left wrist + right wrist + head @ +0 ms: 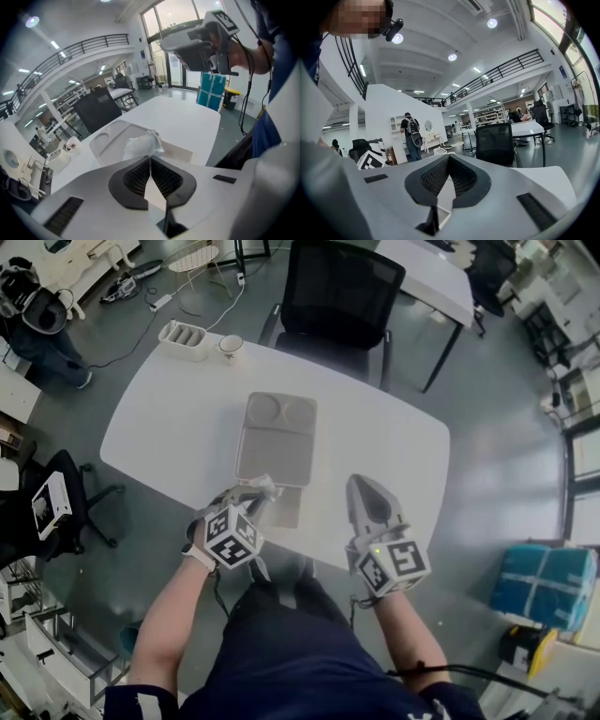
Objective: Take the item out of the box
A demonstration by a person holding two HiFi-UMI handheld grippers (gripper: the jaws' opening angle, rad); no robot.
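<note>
My left gripper (255, 495) is shut on a crumpled white item (266, 487) just above the near edge of the white table (394, 442). In the left gripper view the jaws meet at their tips (150, 158), and the crumpled white item (141, 144) bunches up just beyond them. Under it lies a low, flat beige box (287, 508), seen past the item as the box (177, 151). My right gripper (364, 486) is shut and holds nothing; it hovers over the table's near right part. In the right gripper view its jaws (448, 158) point out across the room.
A grey moulded tray (275, 451) with two round recesses lies mid-table, right behind the box. A white slotted holder (184, 339) and a cup (231, 346) stand at the far left corner. A black office chair (342, 296) stands behind the table. The person's legs are at the near edge.
</note>
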